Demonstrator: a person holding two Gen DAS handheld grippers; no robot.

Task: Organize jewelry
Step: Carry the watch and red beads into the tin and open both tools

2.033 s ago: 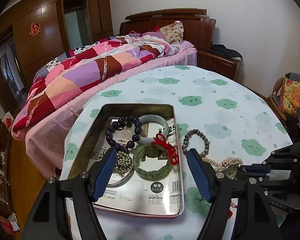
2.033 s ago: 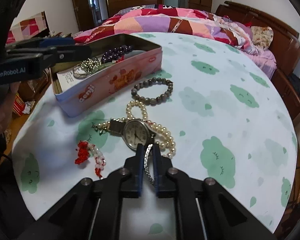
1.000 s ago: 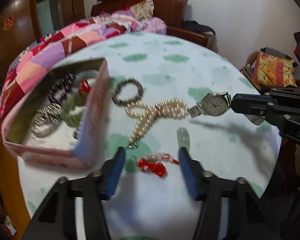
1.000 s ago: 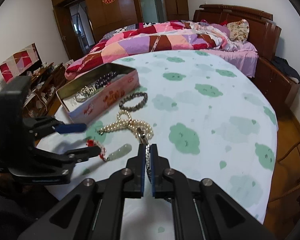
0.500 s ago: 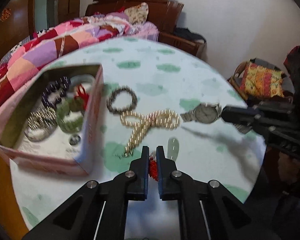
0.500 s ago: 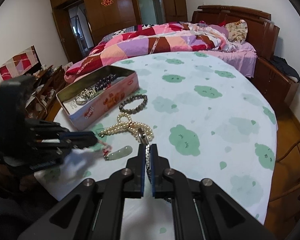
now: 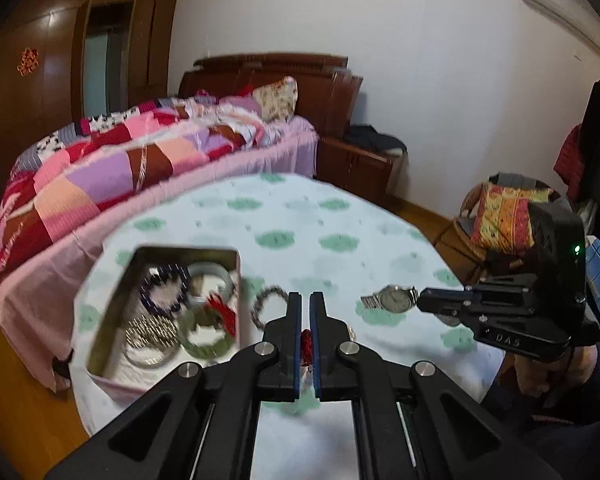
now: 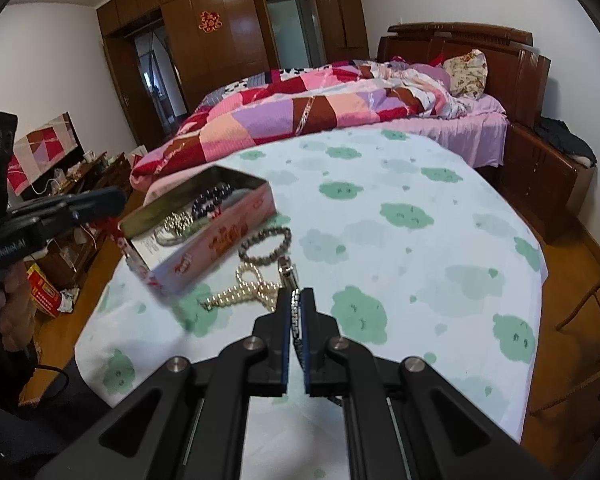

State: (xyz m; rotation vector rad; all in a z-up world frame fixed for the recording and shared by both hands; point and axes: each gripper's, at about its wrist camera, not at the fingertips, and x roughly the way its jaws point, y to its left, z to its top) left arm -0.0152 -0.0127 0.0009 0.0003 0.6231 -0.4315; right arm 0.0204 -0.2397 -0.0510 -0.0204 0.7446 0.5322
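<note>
Both claws are pinched shut and lifted off the bench — the left claw (image 7: pixel 305 312) on a limp, light red cord (image 7: pixel 307 343), the right claw (image 8: pixel 296 307) on the slippery watch (image 7: pixel 394 298) by its metal strap, best held mid-band.

white lettering "genrobot.ai" runs along the side of the left gripper (image 8: pixel 80 208) in the right wrist view. faint letters "das" stand on the body of the right gripper (image 7: pixel 424 303) in the left wrist view. a red chinese ornament (image 8: pixel 208 21) hangs on the wardrobe door (image 8: pixel 220 40). print on the pink tin (image 8: pixel 220 236) is too blurred to read.
</note>
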